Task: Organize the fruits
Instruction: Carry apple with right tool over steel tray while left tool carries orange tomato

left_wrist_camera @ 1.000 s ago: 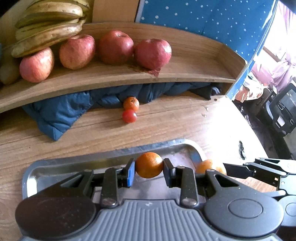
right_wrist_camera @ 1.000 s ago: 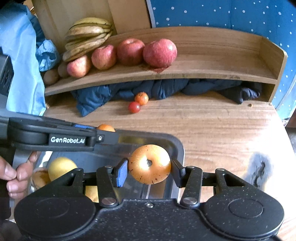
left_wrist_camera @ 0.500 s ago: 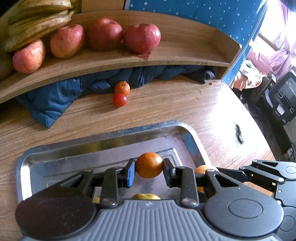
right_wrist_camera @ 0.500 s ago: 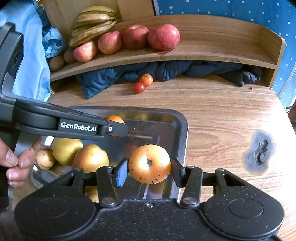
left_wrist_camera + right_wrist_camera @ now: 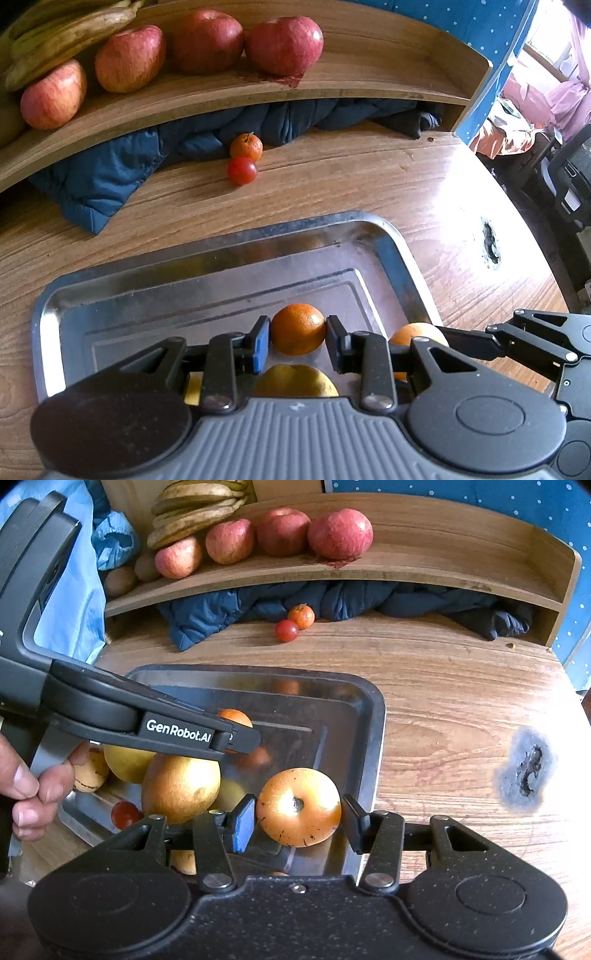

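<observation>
Only legible writing: "GenRobot.AI" in white on the black side of the left gripper (image 5: pixel 236 734), seen from the right wrist view at about 9 o'clock of frame; no other labels readable. Left gripper (image 5: pixel 298 343): jaws narrow, pads pressed on both sides of a small orange (image 5: pixel 298 328), which sits squarely between the fingertips, over the metal tray (image 5: pixel 391 243). Right gripper (image 5: pixel 298 821): jaws at a middling width, clamped on a larger orange-yellow round fruit (image 5: pixel 298 806), its dimpled end facing the camera; it hangs over the tray's right rim, at about 3 o'clock of the tray. In the tray (image 5: pixel 373 716), at roughly 8 o'clock under the left gripper: a large yellow fruit (image 5: pixel 181 786), another yellow fruit behind it, a small speckled tan one near the hand (image 5: pixel 26 786), and a cherry tomato (image 5: pixel 125 814). On the wooden table (image 5: pixel 443 686), at 12 o'clock beyond the tray, a small tangerine (image 5: pixel 301 616) and a red cherry tomato (image 5: pixel 286 630) lie touching, just before a dark blue padded cloth (image 5: pixel 207 616). On the wooden shelf (image 5: pixel 443 568) above: four red apples (image 5: pixel 340 533) in a row, bananas (image 5: pixel 195 507) at their left end.
</observation>
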`<state>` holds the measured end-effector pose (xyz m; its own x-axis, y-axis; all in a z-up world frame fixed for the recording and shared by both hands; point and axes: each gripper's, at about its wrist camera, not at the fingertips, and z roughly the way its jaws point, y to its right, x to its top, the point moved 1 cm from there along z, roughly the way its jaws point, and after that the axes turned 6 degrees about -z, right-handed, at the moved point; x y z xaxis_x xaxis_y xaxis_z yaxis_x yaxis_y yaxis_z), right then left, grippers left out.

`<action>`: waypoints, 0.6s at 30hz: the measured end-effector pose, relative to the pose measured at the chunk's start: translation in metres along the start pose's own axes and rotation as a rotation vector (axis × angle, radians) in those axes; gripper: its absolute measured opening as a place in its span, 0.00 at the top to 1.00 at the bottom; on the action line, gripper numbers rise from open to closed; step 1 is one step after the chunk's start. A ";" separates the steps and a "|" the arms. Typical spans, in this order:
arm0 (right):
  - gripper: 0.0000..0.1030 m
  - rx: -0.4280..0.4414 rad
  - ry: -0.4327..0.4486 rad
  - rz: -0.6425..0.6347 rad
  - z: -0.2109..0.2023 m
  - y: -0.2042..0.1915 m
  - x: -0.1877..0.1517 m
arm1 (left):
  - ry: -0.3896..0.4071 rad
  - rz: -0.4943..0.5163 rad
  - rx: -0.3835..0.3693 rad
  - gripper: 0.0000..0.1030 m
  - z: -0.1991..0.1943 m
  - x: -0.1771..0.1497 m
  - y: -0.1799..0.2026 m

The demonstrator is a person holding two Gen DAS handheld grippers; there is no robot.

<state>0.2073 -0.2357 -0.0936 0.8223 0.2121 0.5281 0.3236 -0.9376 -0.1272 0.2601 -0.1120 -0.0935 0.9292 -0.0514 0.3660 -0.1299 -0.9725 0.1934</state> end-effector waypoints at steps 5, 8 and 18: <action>0.51 -0.002 -0.002 -0.005 0.001 -0.001 0.000 | -0.004 -0.002 0.006 0.66 -0.001 -0.001 -0.001; 0.51 -0.002 -0.003 -0.008 0.002 0.000 0.001 | -0.001 -0.006 0.007 0.65 -0.003 -0.001 -0.001; 0.41 -0.021 0.015 -0.031 -0.007 -0.002 0.000 | 0.051 -0.020 0.021 0.36 -0.023 -0.004 0.002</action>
<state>0.2029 -0.2356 -0.0873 0.8050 0.2374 0.5437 0.3389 -0.9362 -0.0929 0.2486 -0.1084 -0.0738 0.9128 -0.0205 0.4078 -0.1033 -0.9778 0.1821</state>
